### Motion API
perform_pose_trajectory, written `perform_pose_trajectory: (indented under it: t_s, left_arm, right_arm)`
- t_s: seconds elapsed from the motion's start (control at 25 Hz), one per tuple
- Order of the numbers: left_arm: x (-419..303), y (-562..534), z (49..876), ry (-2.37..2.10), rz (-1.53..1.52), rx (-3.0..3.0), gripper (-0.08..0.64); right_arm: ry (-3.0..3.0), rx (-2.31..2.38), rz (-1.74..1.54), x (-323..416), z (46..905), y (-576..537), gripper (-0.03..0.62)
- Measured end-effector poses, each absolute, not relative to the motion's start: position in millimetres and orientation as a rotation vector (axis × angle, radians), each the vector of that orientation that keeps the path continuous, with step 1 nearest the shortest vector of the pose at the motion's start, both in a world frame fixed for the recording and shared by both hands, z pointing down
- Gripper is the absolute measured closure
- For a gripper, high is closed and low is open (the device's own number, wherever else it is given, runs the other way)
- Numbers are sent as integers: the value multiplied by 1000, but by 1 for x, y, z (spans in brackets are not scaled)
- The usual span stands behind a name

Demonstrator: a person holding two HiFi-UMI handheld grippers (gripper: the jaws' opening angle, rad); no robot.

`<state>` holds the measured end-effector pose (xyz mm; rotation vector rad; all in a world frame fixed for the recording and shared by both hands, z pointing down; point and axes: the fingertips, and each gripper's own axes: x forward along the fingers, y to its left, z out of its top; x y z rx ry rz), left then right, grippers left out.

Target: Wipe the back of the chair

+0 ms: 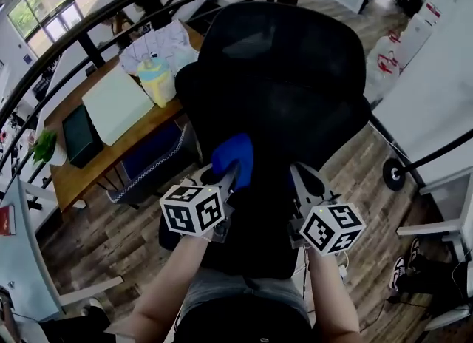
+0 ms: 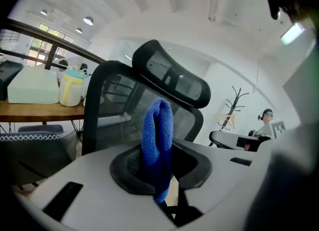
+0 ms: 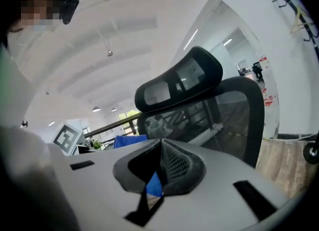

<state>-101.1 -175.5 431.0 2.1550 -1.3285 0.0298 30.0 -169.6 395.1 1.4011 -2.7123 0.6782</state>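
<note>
A black mesh office chair (image 1: 284,90) stands right in front of me, its back (image 2: 112,113) and headrest (image 2: 172,75) towards both grippers. My left gripper (image 1: 233,176) is shut on a folded blue cloth (image 1: 234,157), which stands up between its jaws (image 2: 157,143) close to the mesh. A short way to the right, my right gripper (image 1: 301,180) also points at the chair back (image 3: 224,113); its jaws look shut with nothing between them (image 3: 162,164). The blue cloth (image 3: 127,140) shows beyond its left side.
A wooden desk (image 1: 89,153) at the left holds a pale green box (image 1: 117,105), a yellow bottle (image 1: 157,81) and bags. A dark curved railing (image 1: 81,35) runs behind. White partitions (image 1: 436,90) stand at the right. A coat rack (image 2: 234,105) and a seated person (image 2: 266,118) are far off.
</note>
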Motion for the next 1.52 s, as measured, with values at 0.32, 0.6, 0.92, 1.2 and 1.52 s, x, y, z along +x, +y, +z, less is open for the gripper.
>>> perform_pose_trajectory:
  t_s: [0.32,0.6,0.92,1.2,1.52]
  left_arm:
    - [-66,-162,373,-1251,15,2330,486]
    - [-52,-149,355,-1199,16,2385,486]
    - [-43,-146,349,-1154,9,2416,486]
    - [-44,-141,350,-1151,15,2412,486]
    - [-44,-140,360,-1163,61,2418,486]
  right_arm:
    - [-2785,1446,571,51,346,-148,561]
    - [-2864,1447,456,54,317,-134,561]
    - [-2857,1449,386,49,314,-125,563]
    - [-2824,1422,396,42,324,-124,565]
    - [-2809,1394,418,34,336,-126,565]
